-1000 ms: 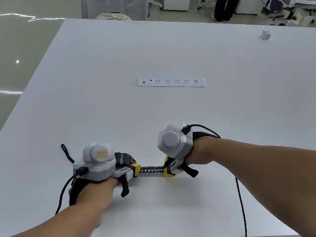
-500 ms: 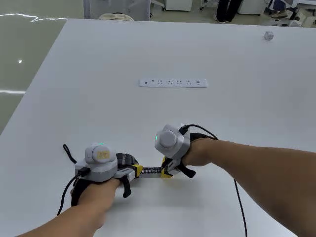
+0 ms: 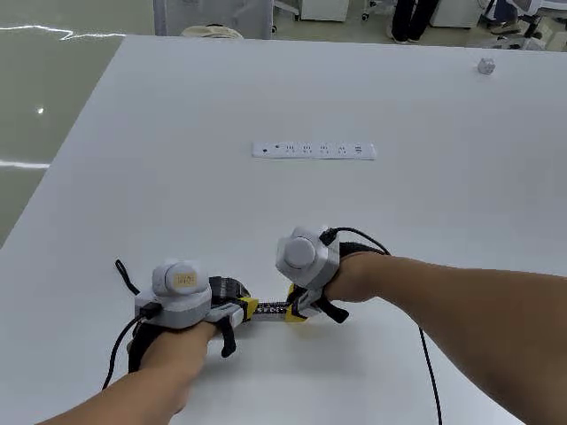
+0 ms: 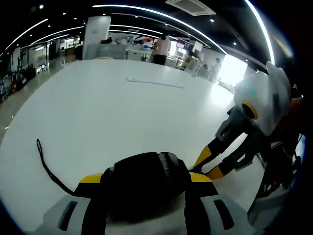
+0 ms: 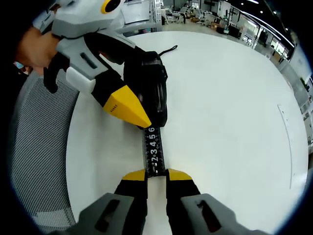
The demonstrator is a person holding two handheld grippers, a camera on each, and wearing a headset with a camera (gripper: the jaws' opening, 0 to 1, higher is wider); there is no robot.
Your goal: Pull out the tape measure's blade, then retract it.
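A black tape measure case (image 3: 227,288) rests on the white table (image 3: 266,204), and my left gripper (image 3: 236,298) is shut on it; in the left gripper view the case (image 4: 145,188) bulges between the two yellow-tipped jaws. A short length of blade (image 3: 270,308) runs right from the case. My right gripper (image 3: 294,312) is shut on the blade's end. In the right gripper view the blade (image 5: 153,147) shows numbers 2 to 6 between the case (image 5: 150,88) and my right gripper (image 5: 156,174).
A white power strip (image 3: 314,150) lies flat near the table's middle. A small grey object (image 3: 485,65) sits at the far right. Black cables (image 3: 123,273) trail from both grippers. The table's left edge drops to a glossy floor.
My right gripper has moved a little left toward the case, and the exposed blade is shorter. The left gripper has stayed on the case.
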